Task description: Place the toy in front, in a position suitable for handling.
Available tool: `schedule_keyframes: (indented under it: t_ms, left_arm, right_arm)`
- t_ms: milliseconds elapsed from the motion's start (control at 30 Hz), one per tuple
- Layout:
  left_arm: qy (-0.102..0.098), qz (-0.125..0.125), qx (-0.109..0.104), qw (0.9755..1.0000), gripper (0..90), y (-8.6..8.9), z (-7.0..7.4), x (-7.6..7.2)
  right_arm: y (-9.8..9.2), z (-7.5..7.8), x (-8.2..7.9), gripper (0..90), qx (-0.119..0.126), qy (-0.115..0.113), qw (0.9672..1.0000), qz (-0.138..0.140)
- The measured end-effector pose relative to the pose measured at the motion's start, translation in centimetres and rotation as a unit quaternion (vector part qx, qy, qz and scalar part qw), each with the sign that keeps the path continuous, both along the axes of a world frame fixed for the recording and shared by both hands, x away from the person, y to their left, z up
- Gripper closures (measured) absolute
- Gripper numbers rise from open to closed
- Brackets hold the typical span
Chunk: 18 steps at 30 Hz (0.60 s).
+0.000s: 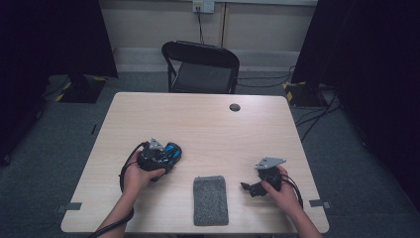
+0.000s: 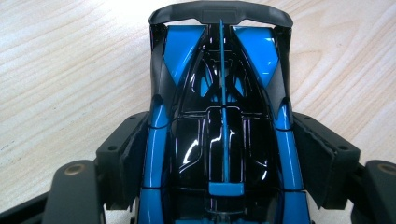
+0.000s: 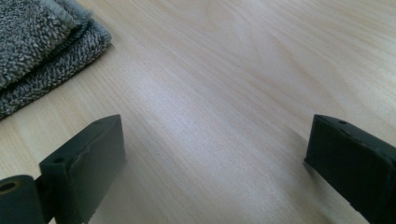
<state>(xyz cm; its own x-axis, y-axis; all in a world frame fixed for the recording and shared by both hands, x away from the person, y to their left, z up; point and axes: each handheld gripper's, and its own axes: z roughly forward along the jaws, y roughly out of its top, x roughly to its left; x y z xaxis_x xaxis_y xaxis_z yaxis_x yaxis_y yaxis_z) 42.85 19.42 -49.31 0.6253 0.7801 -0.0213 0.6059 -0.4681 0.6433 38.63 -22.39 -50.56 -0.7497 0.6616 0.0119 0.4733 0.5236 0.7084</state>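
Gripping one blue-and-black toy car (image 2: 219, 116), the left gripper (image 1: 163, 157) had its fingers (image 2: 126, 154) pressed to the car's two flanks; in the left gripper view the pads sat against the body sides about midway along, with the rear wing at the far end. The car's long axis ran in line with the fingers, pointing away from the hand and, in the high view, toward the right and far side of the desk (image 1: 208, 119). Whether the car rested on the desk or was held just above it could not be told. The right gripper (image 1: 253, 188) stood with its fingers (image 3: 84, 163) spread wide and nothing between them, over bare wood, aimed leftward toward a folded grey cloth (image 1: 210, 200) lying near the front edge between the two hands. The cloth lay just beside the right gripper and somewhat farther from the left; judged, the right hand was the one placed to take it, while the car would have to travel right and toward the person to meet it. Count: one car, one cloth, two grippers, one chair (image 1: 200, 67) beyond the desk.
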Motion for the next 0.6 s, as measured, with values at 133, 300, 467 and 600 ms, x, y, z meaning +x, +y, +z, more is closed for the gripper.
schedule_keyframes:
  t_ms: [133, 300, 467, 600]
  left_arm:
    - [-0.001, 0.001, -0.001, 1.0, 26.0, -0.03, -0.02, 0.01]
    - [0.001, 0.004, 0.001, 1.0, 26.1, -0.11, 0.05, 0.04]
    - [0.007, 0.01, 0.01, 0.9999, 26.1, -0.38, 0.23, 0.11]
    - [0.009, 0.01, 0.011, 0.9998, 26.2, -0.42, 0.53, 0.14]
  right_arm:
    - [0.0, 0.0, 0.0, 3.9, 0.0, 0.0, 1.0, 0.0]
    - [0.0, 0.0, 0.0, 3.9, 0.0, 0.0, 1.0, 0.0]
    - [0.0, 0.0, 0.0, 3.9, 0.0, 0.0, 1.0, 0.0]
    - [0.0, 0.0, 0.0, 3.9, 0.0, 0.0, 1.0, 0.0]
